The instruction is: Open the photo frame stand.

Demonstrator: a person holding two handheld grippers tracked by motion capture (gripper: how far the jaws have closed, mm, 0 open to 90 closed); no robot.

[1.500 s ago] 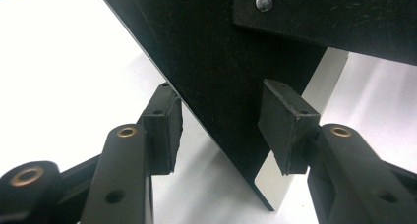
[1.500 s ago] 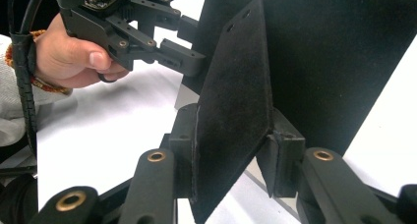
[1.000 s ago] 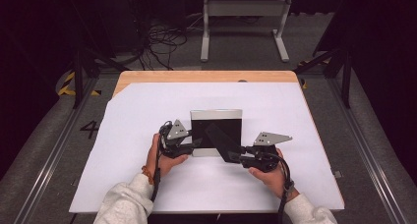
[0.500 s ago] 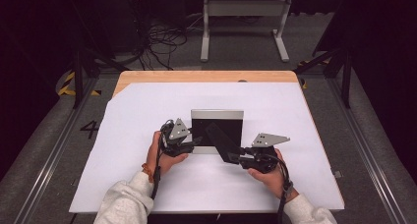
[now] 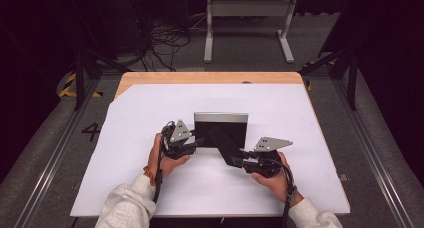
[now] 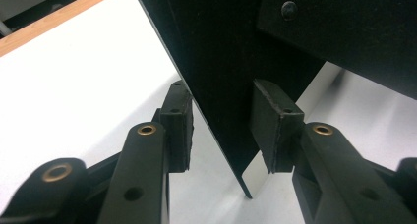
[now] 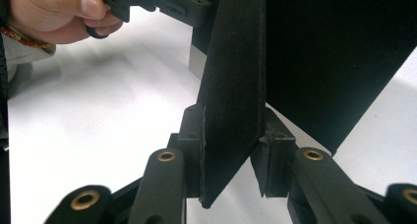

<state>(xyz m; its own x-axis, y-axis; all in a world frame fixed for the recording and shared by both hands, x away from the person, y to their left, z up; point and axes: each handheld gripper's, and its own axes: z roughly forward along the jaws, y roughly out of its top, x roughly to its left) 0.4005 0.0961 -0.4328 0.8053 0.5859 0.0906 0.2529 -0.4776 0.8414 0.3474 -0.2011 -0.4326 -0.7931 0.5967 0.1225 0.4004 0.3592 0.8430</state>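
White paper covers the desk (image 5: 150, 118), with dark floor and tangled cables beyond it. Near the middle lies a picture frame (image 5: 221, 119), face down I think, its pale rim showing along the far edge and its black back uppermost. A black stand flap (image 5: 225, 145) is swung up from that back (the sort that props a frame upright).

The left claw (image 5: 196, 142) has been closing on the frame's left edge; in the left gripper view the thin back panel (image 6: 216, 86) stands between its pads (image 6: 268, 126), one seeming to touch, the other with a gap, so not yet a firm grip. The right claw (image 5: 239, 161) is pinched on the flap's tip (image 7: 231, 111), both pads against it.

I'd judge the frame light but rigid, perhaps glass-fronted, so fragile. The flap looks like felt-covered card, bendy at its hinge: better to hold the frame by its stiff edge and move the flap gently.
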